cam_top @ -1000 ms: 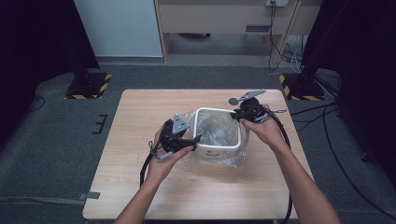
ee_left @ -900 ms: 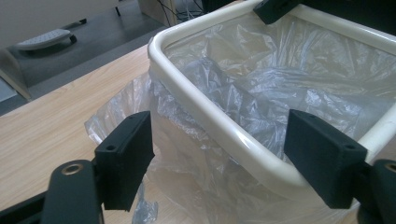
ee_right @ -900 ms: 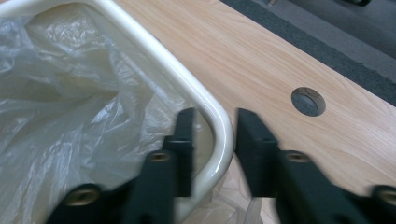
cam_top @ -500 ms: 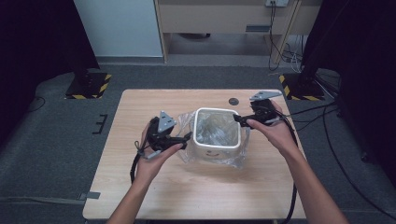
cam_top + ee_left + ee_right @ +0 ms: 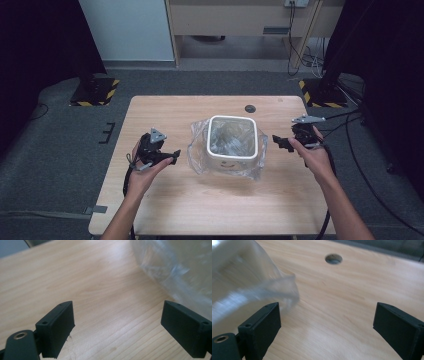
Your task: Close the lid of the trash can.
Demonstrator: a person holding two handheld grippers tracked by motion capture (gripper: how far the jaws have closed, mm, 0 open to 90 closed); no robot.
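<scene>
**Grippers flank lined bin, jaws wide**

A white bin (image 5: 232, 142) stands near the middle of a wooden table (image 5: 210, 210), a clear plastic bag (image 5: 200, 160) fitted inside it and folded over the rim, its loose skirt spread on the tabletop around the base. The bin's rounded square mouth faces up, and crinkled film shows within.

The left gripper (image 5: 172, 156) sits to the left of the bin, held in the person's left hand (image 5: 145, 172), its jaws pointing toward the bag and apart from it. The left gripper view shows both black jaws standing wide with bare wood between them; the jaws have just been opening. The bag's edge lies at the upper right of that view, blurred, near the right-hand jaw; whether it touches cannot be told.

The right gripper (image 5: 278, 143) is on the bin's other side, in the right hand (image 5: 315, 157), its tips just beside the bag's skirt. In the right gripper view the jaws also stand far apart, having just been opening, with nothing clamped between them. A blurred flap of film hangs above the left-hand jaw, and a round hole (image 5: 333, 259) in the tabletop lies ahead.

Cables trail from both grippers toward the near edge of the table.
</scene>
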